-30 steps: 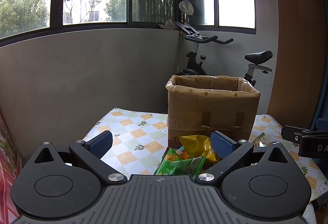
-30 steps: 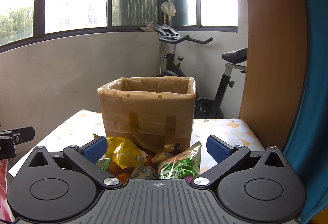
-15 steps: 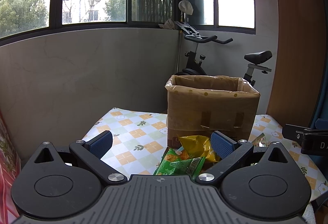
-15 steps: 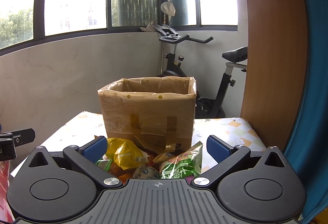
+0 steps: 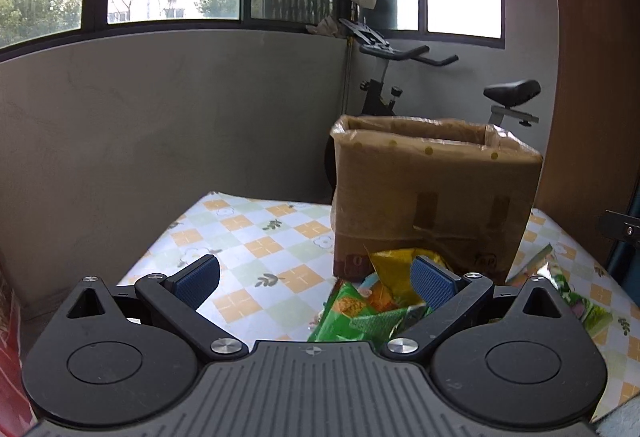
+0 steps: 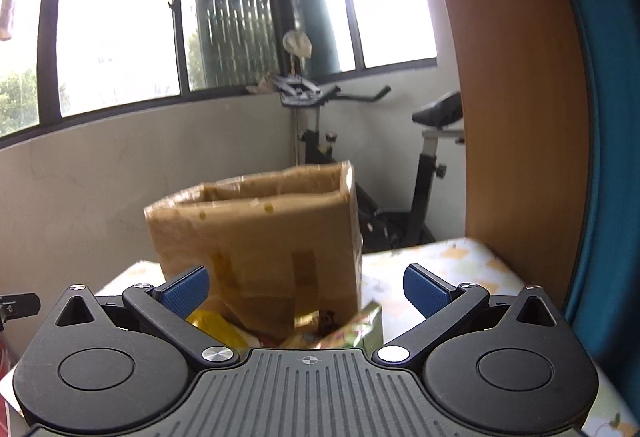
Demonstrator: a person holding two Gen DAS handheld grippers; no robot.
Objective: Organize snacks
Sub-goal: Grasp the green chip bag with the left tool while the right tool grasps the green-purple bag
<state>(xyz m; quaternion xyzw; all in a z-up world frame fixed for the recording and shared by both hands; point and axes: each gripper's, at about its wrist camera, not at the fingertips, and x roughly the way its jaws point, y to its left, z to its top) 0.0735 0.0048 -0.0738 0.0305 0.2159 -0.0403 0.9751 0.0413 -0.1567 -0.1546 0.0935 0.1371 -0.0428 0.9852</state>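
Note:
An open brown cardboard box (image 5: 432,197) stands on a table with a checked floral cloth (image 5: 248,237). Snack packets lie in a pile in front of it: a yellow one (image 5: 394,265), a green one (image 5: 360,317) and a green one further right (image 5: 576,297). My left gripper (image 5: 316,277) is open and empty, above the cloth just left of the pile. In the right wrist view the box (image 6: 264,237) is blurred, with a yellow packet (image 6: 216,329) and a green packet (image 6: 360,329) below it. My right gripper (image 6: 306,287) is open and empty, facing the box.
An exercise bike (image 5: 400,77) stands behind the table against the grey wall. A wooden panel (image 6: 512,117) and a blue curtain (image 6: 608,157) rise on the right. The table's left edge drops off near a red patterned object (image 5: 12,377).
Both grippers have moved. The right one has tilted upward and nearer the box, so the snack pile sits lower in its view. The left view has shifted slightly. Both stay open.

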